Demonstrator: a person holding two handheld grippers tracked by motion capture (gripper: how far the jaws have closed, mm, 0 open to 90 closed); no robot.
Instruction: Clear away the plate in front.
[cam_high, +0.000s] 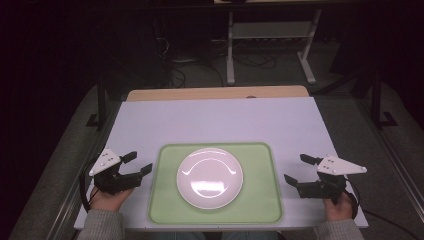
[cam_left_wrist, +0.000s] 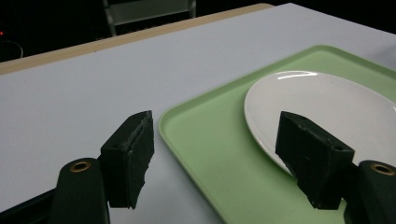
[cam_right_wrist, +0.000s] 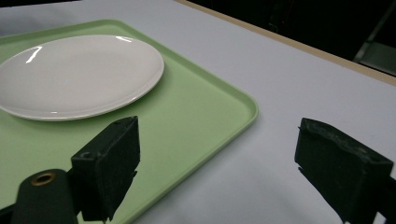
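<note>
A green tray lies on the white worktop, near its front edge. A white plate sits at the middle of the tray, empty.

The left tongs are held just off the tray's left edge, jaws wide apart and holding nothing; in the left gripper view one jaw hangs over bare worktop, the other over the tray beside the plate. The right tongs are just off the tray's right edge, also wide open and empty, one jaw over the tray.
</note>
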